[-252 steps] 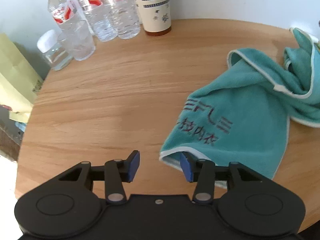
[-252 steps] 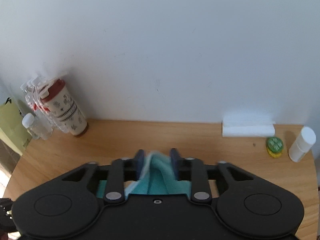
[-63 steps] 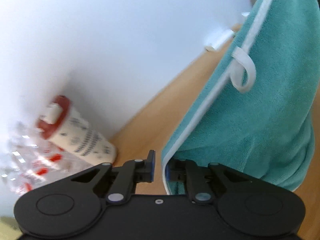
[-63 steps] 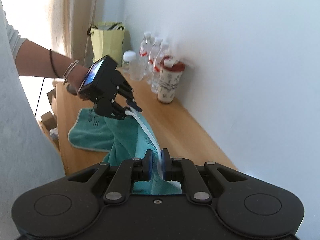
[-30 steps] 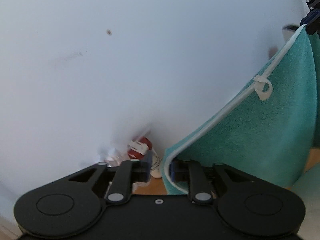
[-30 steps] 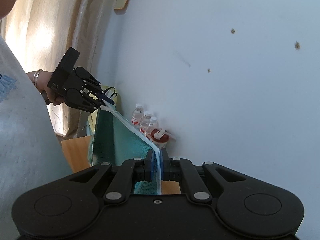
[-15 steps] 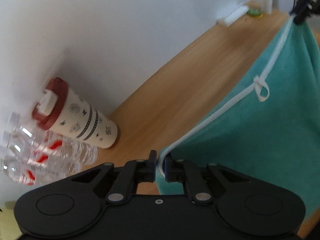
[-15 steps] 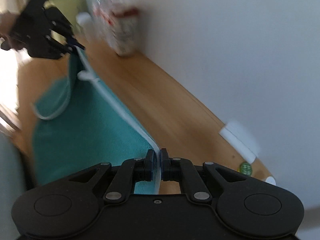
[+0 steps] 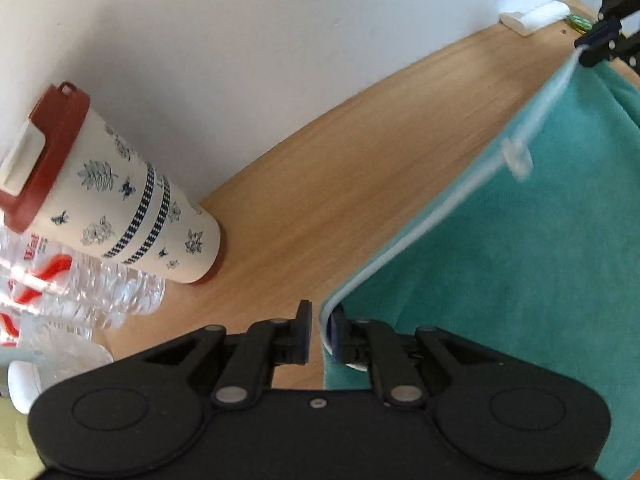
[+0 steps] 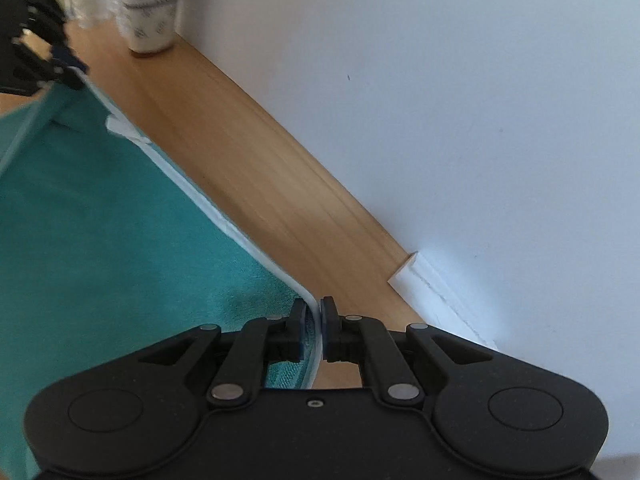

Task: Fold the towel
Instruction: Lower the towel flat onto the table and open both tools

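Observation:
The teal towel point(image 9: 520, 272) with a white hem is stretched between my two grippers, low over the round wooden table point(image 9: 340, 168). My left gripper point(image 9: 320, 330) is shut on one corner of the hem. My right gripper point(image 10: 315, 326) is shut on the other corner; it also shows in the left wrist view point(image 9: 600, 42) at the far end of the hem. The towel point(image 10: 100, 248) spreads below the taut edge. A white hanging loop point(image 9: 518, 160) sits midway on the hem. The left gripper also shows in the right wrist view point(image 10: 60, 60).
A cream tumbler with a red lid point(image 9: 108, 188) and several water bottles point(image 9: 60, 288) stand at the table's back left by the white wall. A white folded block point(image 10: 436, 284) lies against the wall at the back right, next to a small green item point(image 9: 578, 21).
Both grippers have come down from high in the air toward the table with the towel still stretched between them. The hem now runs close above the tabletop.

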